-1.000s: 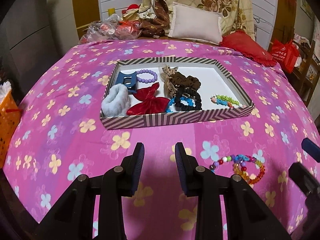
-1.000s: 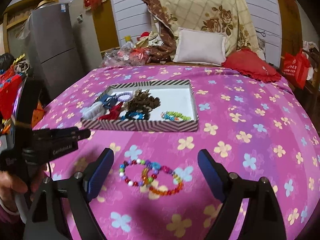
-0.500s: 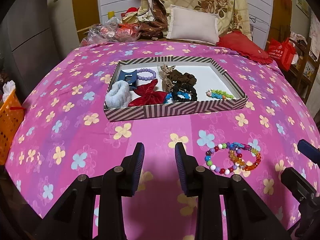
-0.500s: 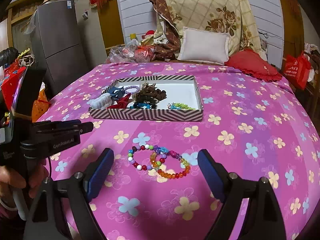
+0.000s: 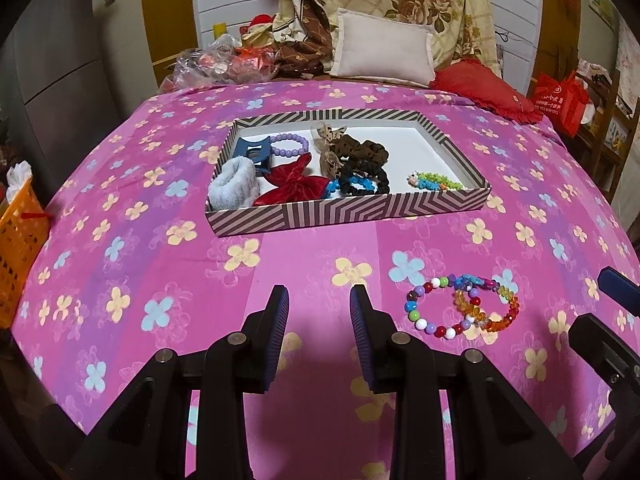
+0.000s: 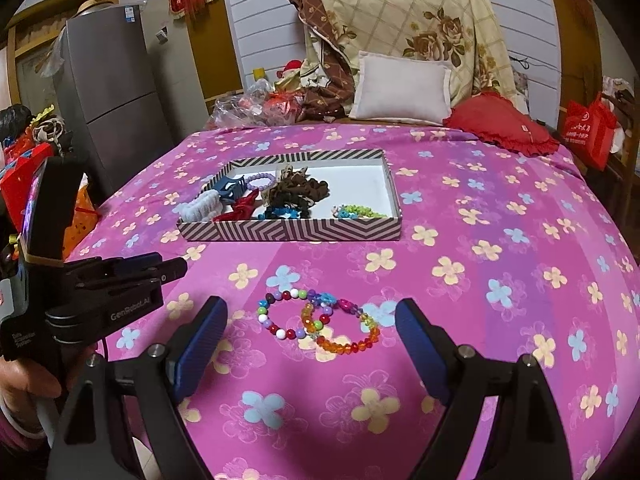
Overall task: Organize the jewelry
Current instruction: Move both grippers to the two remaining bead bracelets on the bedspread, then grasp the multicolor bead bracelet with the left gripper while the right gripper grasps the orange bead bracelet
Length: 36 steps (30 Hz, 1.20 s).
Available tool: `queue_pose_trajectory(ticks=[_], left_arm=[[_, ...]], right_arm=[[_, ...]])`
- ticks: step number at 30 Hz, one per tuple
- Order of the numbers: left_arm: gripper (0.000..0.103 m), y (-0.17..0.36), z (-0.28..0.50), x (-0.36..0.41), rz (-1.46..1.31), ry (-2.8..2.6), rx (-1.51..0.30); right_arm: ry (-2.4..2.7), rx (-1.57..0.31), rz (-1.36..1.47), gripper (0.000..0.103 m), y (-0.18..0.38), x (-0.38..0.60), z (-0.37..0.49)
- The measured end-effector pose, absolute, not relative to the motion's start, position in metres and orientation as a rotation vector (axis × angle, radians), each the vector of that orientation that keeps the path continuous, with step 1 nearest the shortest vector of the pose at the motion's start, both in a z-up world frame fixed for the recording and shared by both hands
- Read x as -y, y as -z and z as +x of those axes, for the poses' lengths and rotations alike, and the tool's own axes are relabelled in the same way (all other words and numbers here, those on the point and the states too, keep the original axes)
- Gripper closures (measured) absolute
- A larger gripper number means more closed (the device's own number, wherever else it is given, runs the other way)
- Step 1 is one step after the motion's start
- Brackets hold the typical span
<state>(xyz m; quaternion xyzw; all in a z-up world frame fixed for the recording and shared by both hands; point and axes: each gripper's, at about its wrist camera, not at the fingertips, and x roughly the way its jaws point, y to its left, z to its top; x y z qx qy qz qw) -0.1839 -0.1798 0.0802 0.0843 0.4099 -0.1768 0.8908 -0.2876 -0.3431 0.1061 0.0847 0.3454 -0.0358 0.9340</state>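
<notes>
Two bead bracelets [image 6: 320, 318] overlap on open bedspread [image 6: 480, 300], between the wide, empty right gripper [image 6: 312, 344]; left gripper [image 5: 319, 316] (narrow gap) holds nothing.

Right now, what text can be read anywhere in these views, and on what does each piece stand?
"GenRobot.AI": side of the black left gripper.
Small white print lower on that gripper's body: too blurred to read.
White characters on the red shopping bag: too blurred.
Sticker on the grey fridge: too small.

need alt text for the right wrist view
Open right hand-held gripper hovers over two beaded bracelets lying on a pink flowered bedspread. Beyond them sits a striped tray of hair accessories; the left hand-held gripper enters from the left.
</notes>
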Motion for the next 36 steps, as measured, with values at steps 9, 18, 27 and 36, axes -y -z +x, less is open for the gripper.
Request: queue_pose_trajectory(ticks=[9, 18, 27, 36], left_arm=[[0.069, -0.066, -0.175, 0.178, 0.144, 0.378, -0.923], [0.069, -0.046, -0.166, 0.184, 0.119, 0.404, -1.003], [0.069, -0.036, -0.160, 0.199, 0.118, 0.444, -1.049], [0.066, -0.030, -0.154, 0.224, 0.088, 0.519, -1.093]], right_arm=[[0.101, -0.764, 0.183, 0.027, -0.082, 0.361, -0.289], [0.113, -0.849, 0.218, 0.047, -0.045, 0.377, -0.272], [0.111, -0.908, 0.123, 0.061, -0.026, 0.378, -0.234], [0.123, -0.922, 0.079, 0.087, -0.018, 0.390, -0.230]])
